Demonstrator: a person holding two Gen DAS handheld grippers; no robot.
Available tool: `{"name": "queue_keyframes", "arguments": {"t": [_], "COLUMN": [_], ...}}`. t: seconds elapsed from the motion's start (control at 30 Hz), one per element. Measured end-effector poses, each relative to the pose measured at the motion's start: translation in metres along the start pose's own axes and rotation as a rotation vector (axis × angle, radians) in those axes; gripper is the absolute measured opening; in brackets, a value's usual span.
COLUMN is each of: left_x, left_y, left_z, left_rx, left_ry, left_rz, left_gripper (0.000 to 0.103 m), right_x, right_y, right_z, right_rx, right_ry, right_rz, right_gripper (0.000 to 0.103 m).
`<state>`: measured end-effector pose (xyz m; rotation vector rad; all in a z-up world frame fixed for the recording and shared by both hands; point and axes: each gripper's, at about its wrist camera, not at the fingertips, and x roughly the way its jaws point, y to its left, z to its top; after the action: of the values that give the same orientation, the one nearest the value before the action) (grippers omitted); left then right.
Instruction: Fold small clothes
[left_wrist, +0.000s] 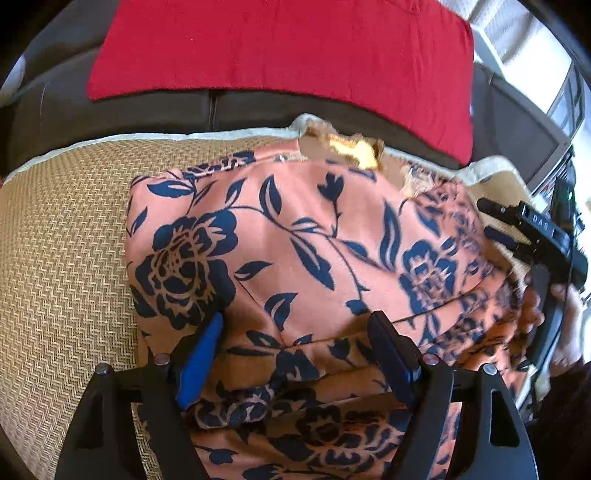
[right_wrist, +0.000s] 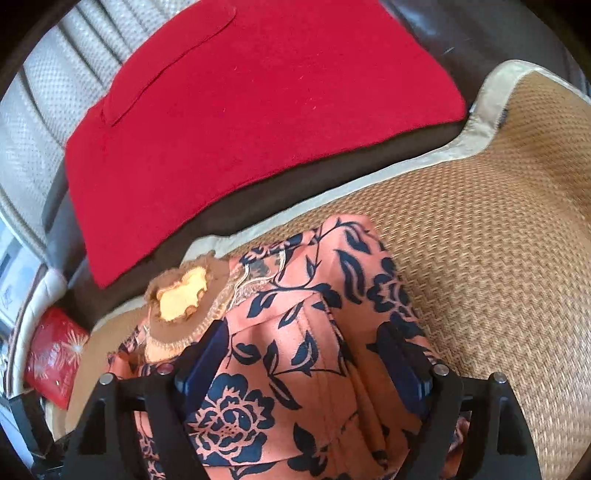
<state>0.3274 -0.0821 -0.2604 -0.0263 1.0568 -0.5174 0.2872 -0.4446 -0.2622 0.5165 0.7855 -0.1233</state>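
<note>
- Jaws of left gripper spread wide over orange fabric garment with navy floral print, pads not pressing.
- Right gripper jaws also apart, straddling garment, no grip.
- Garment lies bunched on tan woven mat; red felt cloth behind.

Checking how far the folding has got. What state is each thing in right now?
floral garment: partly folded, layers stacked on the woven mat
woven mat: spread flat under the garment
red cloth: lying flat, behind the mat
left gripper: open, jaws astride the garment's near fold
right gripper: open, fabric between the jaws, not pinched
red cushion: off the mat, at its edge
</note>
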Motion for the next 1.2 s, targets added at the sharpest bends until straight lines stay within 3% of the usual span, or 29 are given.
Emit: {"name": "queue_keyframes", "arguments": {"t": [0.03,0.1,0.13,0.2,0.27,0.33,0.43,0.53,0.73,0.8,0.83,0.93,1.0,1.13,1.2], "left_x": [0.001,0.002,0.002,0.001,-0.006,-0.014,-0.021,-0.014,0.009,0.006,0.003,-0.006,-0.003,0.004,-0.003], "left_y": [-0.001,-0.001,-0.001,0.0,0.003,0.003,-0.003,-0.01,-0.009,-0.009,-0.008,-0.005,-0.002,-0.003,-0.001], "left_z": [0.0,0.001,0.001,0.003,0.005,0.009,0.012,0.011,0.006,0.007,0.007,0.008,0.007,0.001,0.001], "left_rx": [0.004,0.001,-0.002,-0.013,-0.024,-0.03,-0.016,0.009,0.018,0.01,0.007,-0.01,-0.007,0.022,0.007], "left_ry": [0.0,-0.003,-0.006,-0.013,-0.038,-0.081,-0.119,-0.095,0.007,-0.002,-0.012,-0.037,-0.017,0.017,0.003], "left_rz": [0.004,0.003,0.002,0.002,0.008,0.011,0.002,0.03,0.08,0.072,0.062,0.036,0.056,0.094,0.077], "left_gripper": [0.081,0.081,0.081,0.081,0.081,0.081,0.081,0.081,0.081,0.081,0.081,0.081,0.081,0.082,0.082], "right_x": [0.005,0.014,0.021,0.022,0.014,-0.003,-0.02,-0.024,-0.009,-0.007,-0.011,-0.022,-0.017,0.025,0.019], "right_y": [0.005,0.017,0.023,0.029,0.036,0.045,0.048,0.039,-0.001,-0.021,-0.022,0.003,0.021,0.033,0.033], "right_z": [0.0,-0.001,-0.002,-0.004,-0.003,-0.004,-0.001,0.005,0.011,0.011,0.013,0.012,0.006,-0.008,-0.004], "right_rx": [-0.03,-0.115,-0.162,-0.195,-0.211,-0.256,-0.261,-0.223,-0.099,-0.003,0.019,-0.054,-0.116,-0.17,-0.161], "right_ry": [0.015,0.053,0.078,0.094,0.111,0.065,-0.02,-0.062,-0.035,-0.007,-0.008,-0.028,0.005,0.163,0.149], "right_rz": [-0.014,-0.053,-0.109,-0.13,-0.134,-0.146,-0.156,-0.189,-0.308,-0.241,-0.157,-0.002,0.019,-0.054,-0.049], "right_gripper": [0.078,0.043,0.032,0.029,0.017,0.01,0.008,0.008,0.004,0.004,0.007,0.009,0.008,0.009,0.009]}}
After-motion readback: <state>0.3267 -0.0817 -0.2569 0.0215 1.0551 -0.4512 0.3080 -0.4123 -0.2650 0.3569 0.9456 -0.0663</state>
